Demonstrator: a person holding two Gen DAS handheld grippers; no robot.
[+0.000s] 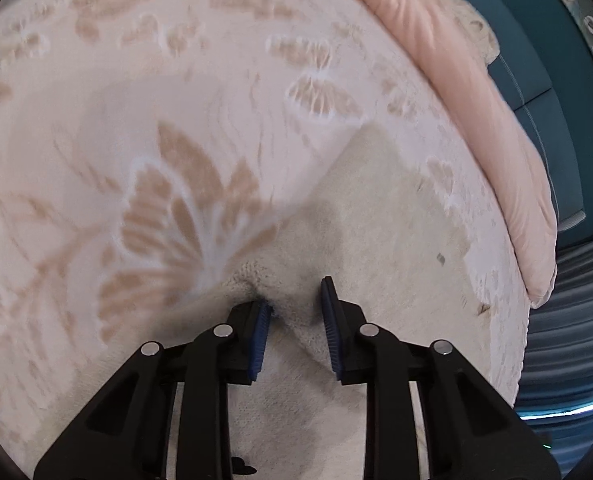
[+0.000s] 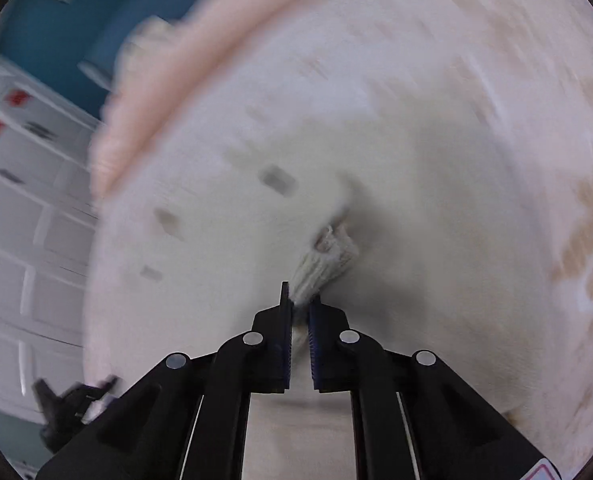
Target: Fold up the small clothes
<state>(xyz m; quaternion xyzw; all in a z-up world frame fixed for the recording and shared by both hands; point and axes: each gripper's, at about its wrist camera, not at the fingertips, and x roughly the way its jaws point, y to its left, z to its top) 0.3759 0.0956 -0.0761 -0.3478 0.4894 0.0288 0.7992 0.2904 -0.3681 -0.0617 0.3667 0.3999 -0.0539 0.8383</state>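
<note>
A cream knitted garment (image 1: 380, 216) lies on a pale pink bedspread with tan butterfly patterns (image 1: 136, 128). My left gripper (image 1: 296, 300) is open, its blue-padded fingers (image 1: 330, 316) standing on either side of a bunched fold of the garment. In the right wrist view the same cream garment (image 2: 376, 184) fills the middle. My right gripper (image 2: 300, 304) is shut on a ribbed edge of the garment (image 2: 328, 260), which sticks out from between the jaws. That view is blurred by motion.
A rolled pink blanket (image 1: 476, 92) lies along the far edge of the bed, also in the right wrist view (image 2: 200, 56). A teal wall (image 1: 548, 92) stands behind it. White drawers (image 2: 20, 200) stand at the left. The other gripper (image 2: 68, 404) shows at lower left.
</note>
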